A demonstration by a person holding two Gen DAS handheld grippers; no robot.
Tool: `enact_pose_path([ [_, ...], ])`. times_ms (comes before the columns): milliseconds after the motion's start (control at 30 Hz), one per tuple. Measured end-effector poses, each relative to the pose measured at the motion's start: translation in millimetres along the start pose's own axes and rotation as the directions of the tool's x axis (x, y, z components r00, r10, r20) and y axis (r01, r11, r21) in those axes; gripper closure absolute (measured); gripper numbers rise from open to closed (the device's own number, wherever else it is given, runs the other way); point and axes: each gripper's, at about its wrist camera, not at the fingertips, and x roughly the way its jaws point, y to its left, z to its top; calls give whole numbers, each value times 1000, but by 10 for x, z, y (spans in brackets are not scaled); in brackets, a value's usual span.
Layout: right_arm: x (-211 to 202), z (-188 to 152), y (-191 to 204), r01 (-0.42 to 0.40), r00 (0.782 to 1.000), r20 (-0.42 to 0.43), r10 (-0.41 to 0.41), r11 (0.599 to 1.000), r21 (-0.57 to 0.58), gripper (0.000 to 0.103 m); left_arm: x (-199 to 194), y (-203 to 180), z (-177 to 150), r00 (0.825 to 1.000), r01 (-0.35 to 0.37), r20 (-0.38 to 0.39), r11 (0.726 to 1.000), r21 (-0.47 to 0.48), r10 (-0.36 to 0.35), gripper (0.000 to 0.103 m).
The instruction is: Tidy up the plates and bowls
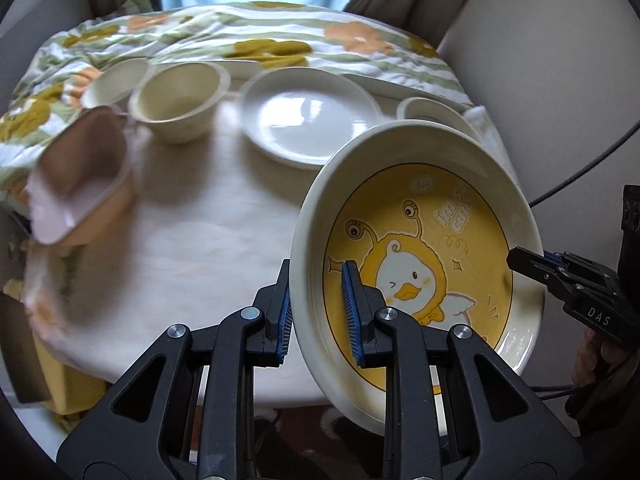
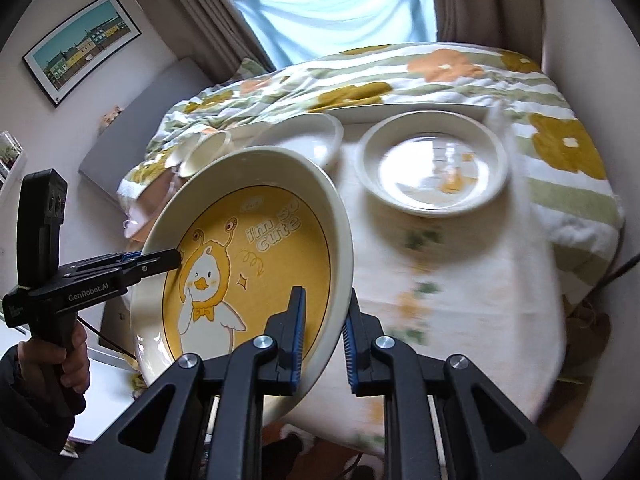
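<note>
A deep yellow duck plate (image 1: 424, 248) is held tilted above the table by both grippers. My left gripper (image 1: 320, 312) is shut on its left rim. My right gripper (image 2: 324, 336) is shut on its right rim; it also shows in the left wrist view (image 1: 532, 268). The plate fills the lower left of the right wrist view (image 2: 256, 256), where the left gripper (image 2: 160, 262) grips its far rim. On the table lie a white plate (image 1: 308, 116), a cream bowl (image 1: 180, 96), a second cream bowl (image 1: 116, 80), a pink square bowl (image 1: 80, 176) and a white plate (image 2: 436, 164) at the right.
The round table (image 1: 208, 232) has a pale cloth. A flowered quilt (image 1: 248, 36) lies along its far side, with a flat white tray (image 2: 412, 114) at its edge. Curtains and a window stand behind. A framed picture (image 2: 80, 46) hangs on the left wall.
</note>
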Motion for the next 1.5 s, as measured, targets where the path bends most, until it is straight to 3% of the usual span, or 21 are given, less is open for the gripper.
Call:
enact_pose_path([
  [233, 571, 37, 630, -31, 999, -42, 31, 999, 20, 87, -47, 925, -22, 999, -30, -33, 1000, -7, 30, 83],
  [400, 1017, -2, 953, -32, 997, -75, 34, 999, 24, 87, 143, 1497, -105, 996, -35, -80, 999, -28, 32, 83],
  [567, 1407, -10, 1118, -17, 995, -99, 20, 999, 35, 87, 430, 1829, -166, 991, -39, -125, 999, -27, 35, 83],
  [933, 1634, -33, 1210, 23, 994, -111, -23, 1000, -6, 87, 538, 1933, -198, 995, -48, -91, 999, -5, 47, 83],
  [1200, 1631, -40, 1249, 51, 992, -119, -53, 999, -20, 87, 536, 1744, -204, 992, -104, -66, 993, 59, 108, 82],
  [1300, 1639, -45, 1251, 58, 992, -113, -61, 998, -29, 87, 549, 1680, -209, 990, -128, -53, 988, 86, 133, 77],
  [1367, 1649, -55, 1230, 46, 992, -117, -48, 999, -18, 86, 568, 1653, -216, 989, -129, -55, 987, 93, 134, 59],
  [1400, 1666, -57, 1230, 48, 991, -124, -49, 999, -11, 80, 577, 1639, -225, 988, -135, -55, 986, 97, 141, 38],
  [1433, 1671, -67, 1222, 53, 991, -125, -53, 999, -6, 74, 567, 1619, -238, 988, -143, -44, 985, 100, 148, 30],
  [1500, 1640, -69, 1228, 41, 994, -106, -41, 999, -4, 38, 535, 1596, -260, 989, -145, -24, 984, 104, 148, 30],
])
